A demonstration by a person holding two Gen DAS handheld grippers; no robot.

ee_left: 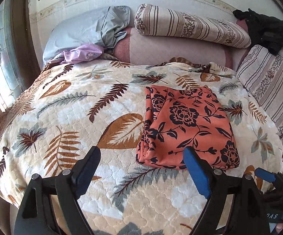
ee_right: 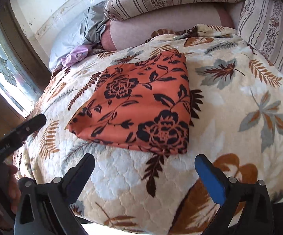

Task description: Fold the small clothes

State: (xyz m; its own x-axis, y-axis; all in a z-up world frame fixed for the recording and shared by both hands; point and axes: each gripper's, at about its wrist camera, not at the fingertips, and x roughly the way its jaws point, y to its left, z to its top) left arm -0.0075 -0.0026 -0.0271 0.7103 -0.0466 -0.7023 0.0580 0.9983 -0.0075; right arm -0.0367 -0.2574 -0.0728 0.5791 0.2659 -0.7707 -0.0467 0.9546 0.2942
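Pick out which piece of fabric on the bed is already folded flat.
The orange cloth with black flowers, a neat rectangle on the leaf-print blanket. The lilac garment and black garment lie crumpled by the pillows.

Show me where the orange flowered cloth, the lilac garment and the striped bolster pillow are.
orange flowered cloth (ee_left: 188, 125): left wrist view, middle of its folded top.
lilac garment (ee_left: 82, 53): left wrist view, its crumpled middle.
striped bolster pillow (ee_left: 190, 24): left wrist view, middle of its side.
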